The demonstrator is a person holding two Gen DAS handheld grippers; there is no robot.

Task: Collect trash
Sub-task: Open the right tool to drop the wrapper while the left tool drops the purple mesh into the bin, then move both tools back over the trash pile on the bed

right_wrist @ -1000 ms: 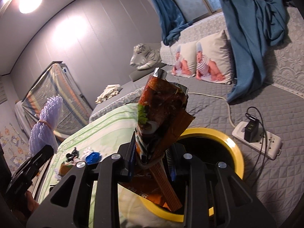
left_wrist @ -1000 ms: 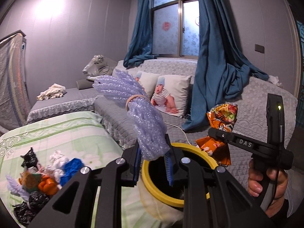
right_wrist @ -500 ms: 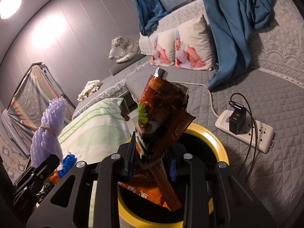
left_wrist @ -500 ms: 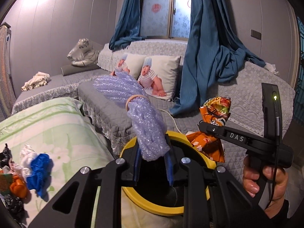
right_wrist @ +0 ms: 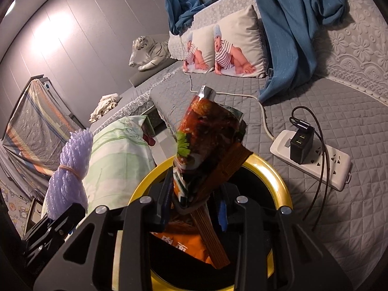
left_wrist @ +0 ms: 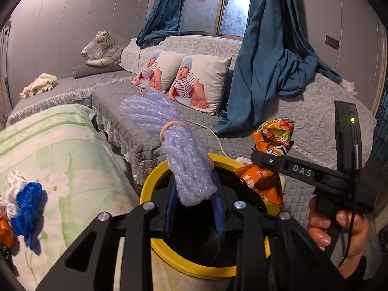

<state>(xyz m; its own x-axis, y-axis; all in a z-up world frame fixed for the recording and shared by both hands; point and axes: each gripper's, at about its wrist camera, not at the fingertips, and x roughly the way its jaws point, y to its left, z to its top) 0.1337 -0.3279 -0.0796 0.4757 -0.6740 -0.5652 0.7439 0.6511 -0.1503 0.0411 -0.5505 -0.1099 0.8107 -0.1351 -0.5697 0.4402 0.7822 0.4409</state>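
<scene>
Lilac foam netting (left_wrist: 186,169), bunched and tied with a rubber band (left_wrist: 169,127), stands between the blue pads of the left gripper (left_wrist: 194,215) at the lower middle of the left wrist view, its lower end hanging over the dark mouth of the yellow-rimmed bin (left_wrist: 155,181). A second ago the bin sat lower and mostly hidden behind the gripper; now both tools have come down and forward, and the rim fills the bottom of each view. The left jaws are opening: a gap shows beside the right pad, though the netting has not visibly dropped. In the right wrist view, the right gripper (right_wrist: 194,208) has the orange noodle wrapper (right_wrist: 208,145) between its pads over the same bin, and its jaws are opening too, with daylight at the right pad (the left pad may yet touch the foil).

Both pieces look poised to fall in, so this double drop is nearly done. More trash waits at the left edge of the left wrist view on the green floral sheet (left_wrist: 72,157): blue crumpled plastic (left_wrist: 26,206) among other scraps.
</scene>
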